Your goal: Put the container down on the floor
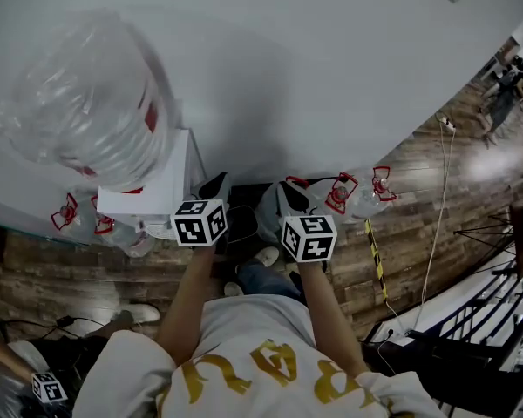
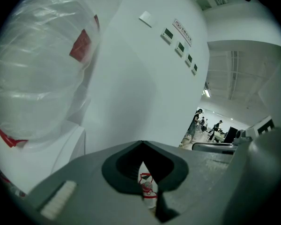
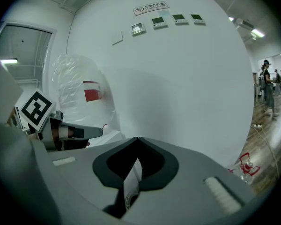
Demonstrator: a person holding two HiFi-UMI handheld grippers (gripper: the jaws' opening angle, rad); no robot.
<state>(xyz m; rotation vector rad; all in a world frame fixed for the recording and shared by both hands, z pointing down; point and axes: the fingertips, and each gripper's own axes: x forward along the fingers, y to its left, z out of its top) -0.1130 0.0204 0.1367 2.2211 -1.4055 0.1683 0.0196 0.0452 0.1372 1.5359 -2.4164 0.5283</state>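
Observation:
Several clear water containers [image 1: 340,194] with red handles lie on the wood floor along the white wall; more of them [image 1: 70,212] lie left of the dispenser. Through the slit of my left gripper [image 2: 145,182] I see one red-labelled container [image 2: 147,186]. My left gripper [image 1: 214,186] and right gripper [image 1: 294,195] are held side by side in front of me, pointing at the wall. Both have their jaws together with nothing visibly held. In the right gripper view, my right gripper [image 3: 131,182] shows only a thin pale slit, and the left gripper [image 3: 79,132] sits at the left.
A white water dispenser [image 1: 148,194] carries a big plastic-wrapped bottle [image 1: 87,94] at my left. A yellow-black strip [image 1: 375,259] and a white cable [image 1: 436,233] run over the floor at right, beside black metal frames [image 1: 497,294]. People [image 1: 506,94] stand far off.

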